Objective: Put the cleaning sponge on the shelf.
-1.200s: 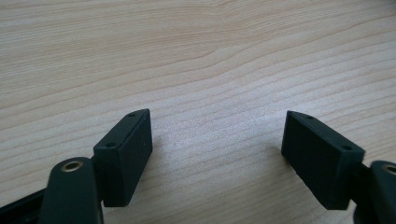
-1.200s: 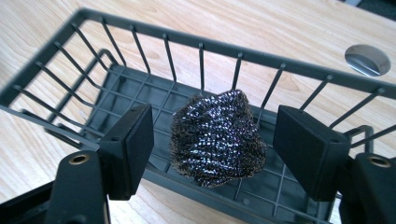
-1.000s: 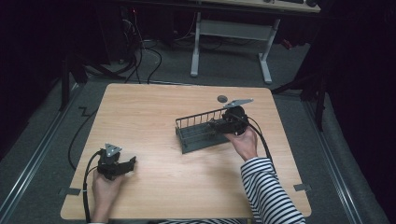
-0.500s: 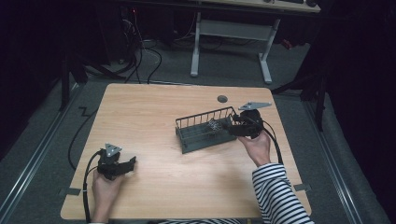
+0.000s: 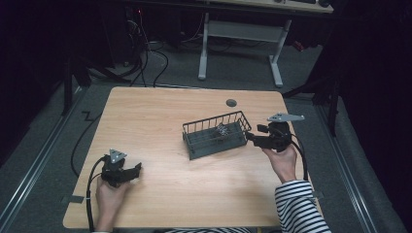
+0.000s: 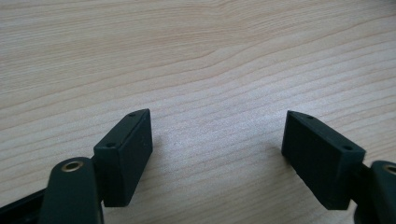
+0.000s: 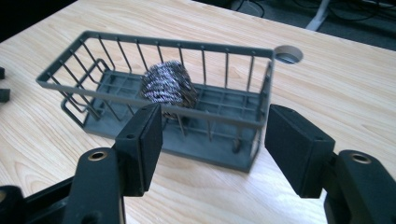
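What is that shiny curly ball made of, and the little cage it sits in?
The shiny ball looks like a scrubber of thin steel wire: silvery, glinting, tightly curled strands. The basket around it is matte grey with thin straight bars and a grid floor; it could be coated wire or moulded plastic, the look leaves that open. The table under them seems pale wood or wood-look laminate, with visible grain.

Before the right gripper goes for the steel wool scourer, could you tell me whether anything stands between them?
Yes. The scourer lies inside the wire basket, and the basket's near wall of bars stands between it and the open right gripper. The basket's top is open.
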